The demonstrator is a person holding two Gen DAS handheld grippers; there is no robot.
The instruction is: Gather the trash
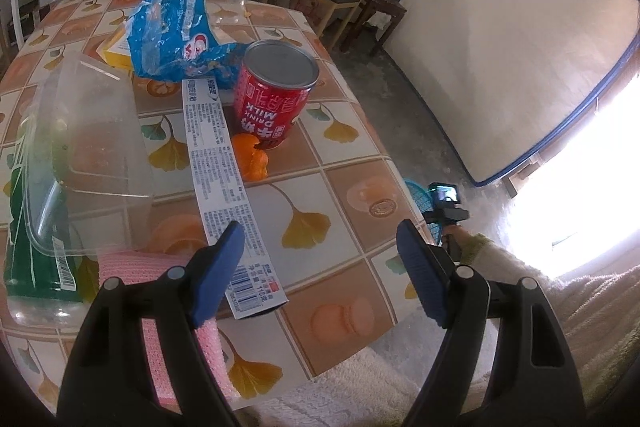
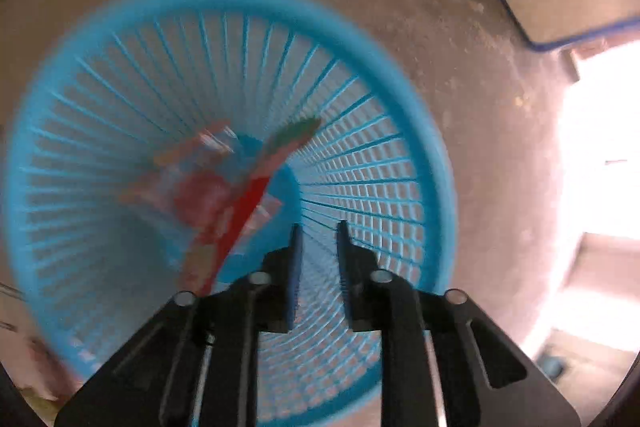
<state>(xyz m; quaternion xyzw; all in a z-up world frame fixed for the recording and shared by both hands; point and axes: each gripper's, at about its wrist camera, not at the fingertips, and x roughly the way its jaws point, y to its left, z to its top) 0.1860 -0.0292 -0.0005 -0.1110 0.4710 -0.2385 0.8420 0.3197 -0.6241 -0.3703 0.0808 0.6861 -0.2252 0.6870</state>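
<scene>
The left gripper (image 1: 320,239) is hovering over the table (image 1: 352,163) with its jaws spread wide and nothing between them. A long white box (image 1: 224,183) is lying just beyond and partly under its left fingertip, with a red can (image 1: 274,95), an orange peel (image 1: 252,157) and a blue bag (image 1: 176,31) farther ahead. The right gripper (image 2: 319,229) is pointing down into the blue basket (image 2: 400,99), its jaws slightly parted and empty. A blurred red wrapper (image 2: 224,195) is lying in the basket, just left of the fingertips.
</scene>
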